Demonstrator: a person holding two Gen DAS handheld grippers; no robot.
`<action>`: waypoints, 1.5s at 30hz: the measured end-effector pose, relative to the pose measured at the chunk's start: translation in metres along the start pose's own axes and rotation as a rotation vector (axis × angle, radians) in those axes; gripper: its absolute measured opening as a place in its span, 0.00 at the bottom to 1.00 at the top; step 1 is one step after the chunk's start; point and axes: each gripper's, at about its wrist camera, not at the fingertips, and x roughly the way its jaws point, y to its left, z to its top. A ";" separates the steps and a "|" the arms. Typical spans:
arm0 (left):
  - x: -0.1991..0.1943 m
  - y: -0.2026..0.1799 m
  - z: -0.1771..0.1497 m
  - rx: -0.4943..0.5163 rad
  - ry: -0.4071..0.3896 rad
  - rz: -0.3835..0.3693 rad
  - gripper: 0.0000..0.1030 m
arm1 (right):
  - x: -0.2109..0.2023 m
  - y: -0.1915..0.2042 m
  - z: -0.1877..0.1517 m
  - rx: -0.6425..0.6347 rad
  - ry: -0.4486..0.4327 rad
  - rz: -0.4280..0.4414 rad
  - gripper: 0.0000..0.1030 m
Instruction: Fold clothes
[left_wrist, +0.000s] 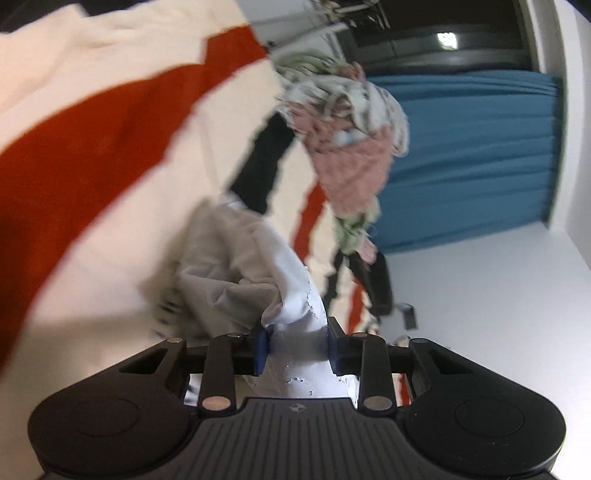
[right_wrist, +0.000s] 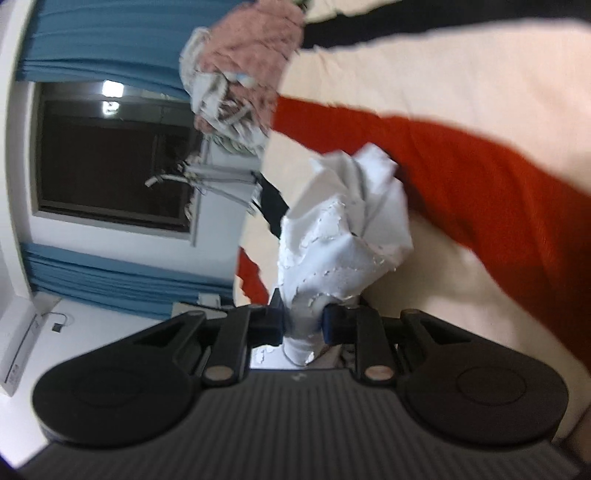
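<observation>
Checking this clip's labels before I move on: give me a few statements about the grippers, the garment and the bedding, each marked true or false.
1. The left gripper is shut on white cloth. True.
2. The right gripper is empty. False: it is shut on bunched white cloth.
3. The cover under the clothes is plain blue. False: it is cream with red and black bands.
4. A pile of clothes, pink and white among them, lies further off on the cover. True.
5. The curtain is blue. True.
</observation>
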 end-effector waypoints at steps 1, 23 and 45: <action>0.005 -0.012 -0.002 -0.002 0.013 0.009 0.32 | -0.008 0.006 0.005 0.005 -0.010 0.003 0.22; 0.287 -0.229 0.037 0.256 0.104 -0.089 0.32 | 0.019 0.094 0.277 -0.099 -0.276 0.075 0.22; 0.303 -0.132 -0.065 0.809 0.226 0.217 0.39 | 0.035 -0.074 0.219 -0.024 -0.087 -0.381 0.25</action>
